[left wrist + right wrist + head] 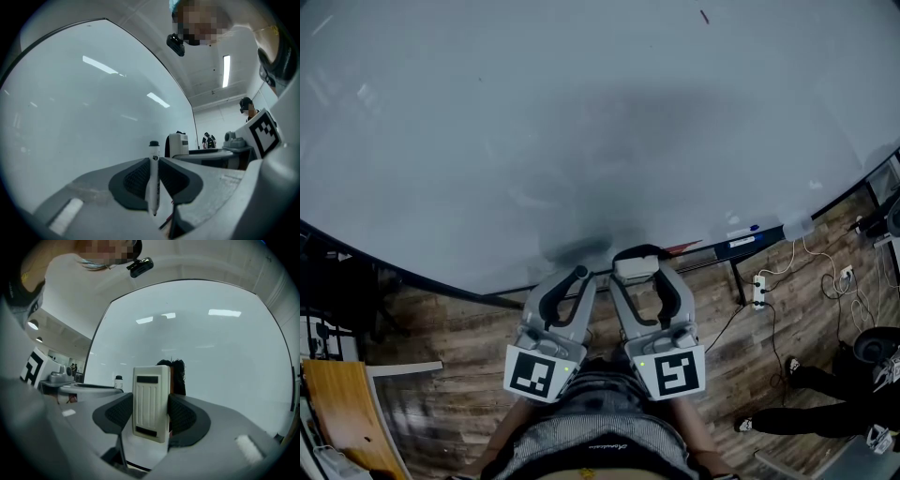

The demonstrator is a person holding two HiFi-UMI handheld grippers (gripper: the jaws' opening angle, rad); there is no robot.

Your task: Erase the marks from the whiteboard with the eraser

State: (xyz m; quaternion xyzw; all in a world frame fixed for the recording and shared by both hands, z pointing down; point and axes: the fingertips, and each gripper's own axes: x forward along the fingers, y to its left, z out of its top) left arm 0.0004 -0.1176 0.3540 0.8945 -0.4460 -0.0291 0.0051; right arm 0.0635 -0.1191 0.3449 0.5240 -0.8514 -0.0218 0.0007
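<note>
The whiteboard [581, 112] fills the head view; one small red mark [704, 16] shows near its top edge, and the rest looks wiped and grey. My right gripper [637, 264] is shut on a white eraser [636, 267] just in front of the board's lower edge. In the right gripper view the ribbed eraser [151, 401] stands upright between the pads [119, 413], its dark felt facing the board [211, 348]. My left gripper [579, 278] sits beside it, shut on a white marker [153, 178] with a black cap, which points at the board [84, 117].
A tray ledge [741, 242] with markers runs under the board at the right. On the wooden floor lie a power strip [758, 289] and cables. An orange panel [342, 412] stands at the lower left. A person's legs [806, 412] show at the right.
</note>
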